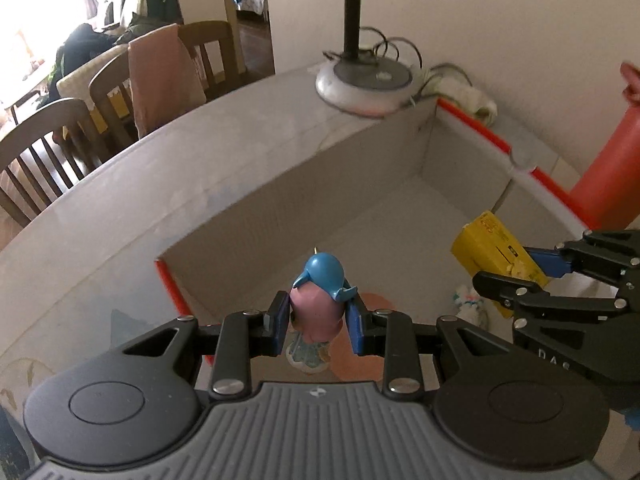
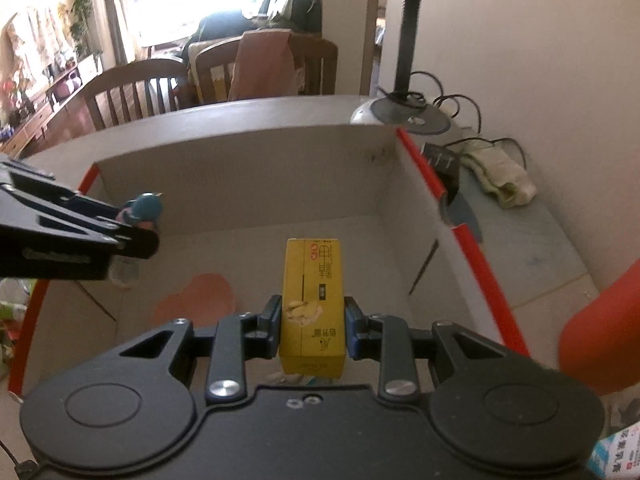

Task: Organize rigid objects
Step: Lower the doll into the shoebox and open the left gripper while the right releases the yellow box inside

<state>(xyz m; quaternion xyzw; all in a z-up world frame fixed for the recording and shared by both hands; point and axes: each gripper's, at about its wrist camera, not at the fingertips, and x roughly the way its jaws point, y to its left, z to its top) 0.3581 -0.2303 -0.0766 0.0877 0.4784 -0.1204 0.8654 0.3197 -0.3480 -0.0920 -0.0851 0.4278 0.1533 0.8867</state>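
Observation:
My left gripper [image 1: 318, 320] is shut on a small pink and blue toy figure [image 1: 320, 300], held over the near left part of an open cardboard box [image 1: 304, 184] with red edges. From the right wrist view the same figure [image 2: 145, 207] shows at the left in that gripper [image 2: 132, 220]. My right gripper [image 2: 312, 326] is shut on a yellow carton [image 2: 314, 300], gripped near its lower end and hanging above the box [image 2: 248, 172] floor. The left wrist view shows this carton [image 1: 498, 254] at the right, in the right gripper [image 1: 516, 276].
A lamp base [image 1: 364, 80] with a black neck and cables stands beyond the box's far corner. An orange-red object [image 1: 608, 176] rises at the right. A small white plush thing [image 1: 470, 304] lies on the box floor. Wooden chairs [image 1: 52, 148] stand behind the table.

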